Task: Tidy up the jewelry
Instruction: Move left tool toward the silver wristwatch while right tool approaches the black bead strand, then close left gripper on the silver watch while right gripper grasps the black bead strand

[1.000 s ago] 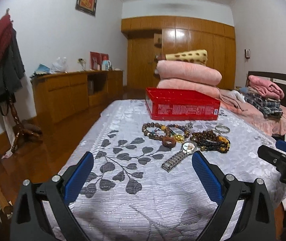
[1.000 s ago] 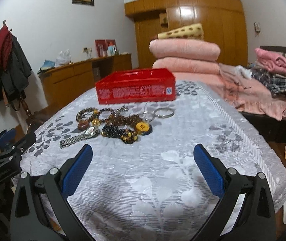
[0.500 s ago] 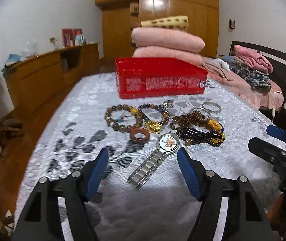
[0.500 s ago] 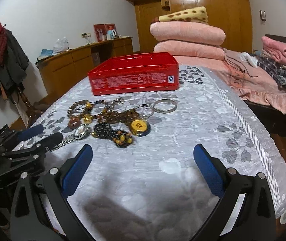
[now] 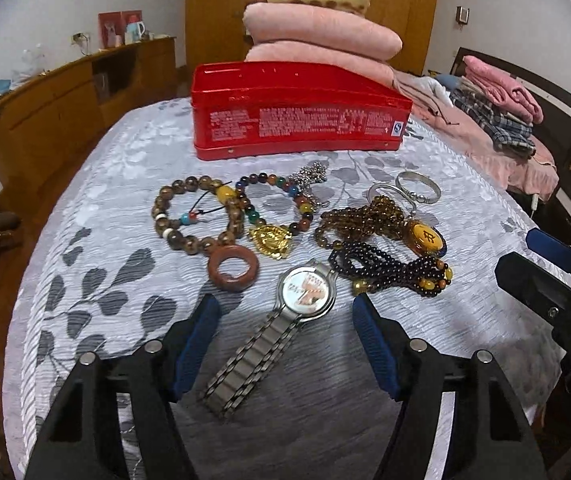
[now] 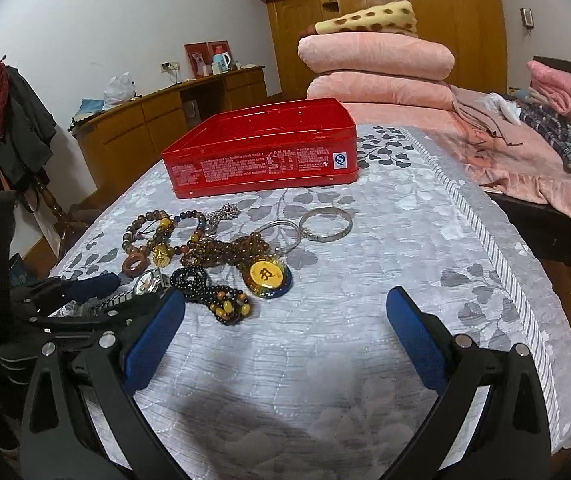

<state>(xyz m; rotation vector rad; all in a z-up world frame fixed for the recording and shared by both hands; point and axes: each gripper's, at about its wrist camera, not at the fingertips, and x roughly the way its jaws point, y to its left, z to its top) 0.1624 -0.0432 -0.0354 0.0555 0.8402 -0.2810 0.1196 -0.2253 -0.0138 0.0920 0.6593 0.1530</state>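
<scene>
Left wrist view: your left gripper (image 5: pixel 287 316) has just been narrowing, its jaws straddling the watch (image 5: pixel 285 312) without pressing it. The watch lies near the bed's (image 5: pixel 85 208) front edge, the red tin (image 5: pixel 297 120) farther back. Your right gripper (image 6: pixel 285 320) stands spread wide over bare bedspread.

Red tin (image 5: pixel 301 128); grey leaf-patterned bedspread (image 5: pixel 97 280); blue fingers (image 5: pixel 373 344).

On the bedspread (image 5: pixel 97 248), my left gripper (image 5: pixel 287 308) straddles the watch (image 5: pixel 285 312). Ring (image 5: pixel 232 267) at 11 o'clock, bead bracelets (image 5: pixel 197 214) beyond it, tin (image 5: pixel 297 120) at 12, bangle (image 5: pixel 417 186) at 1.
</scene>
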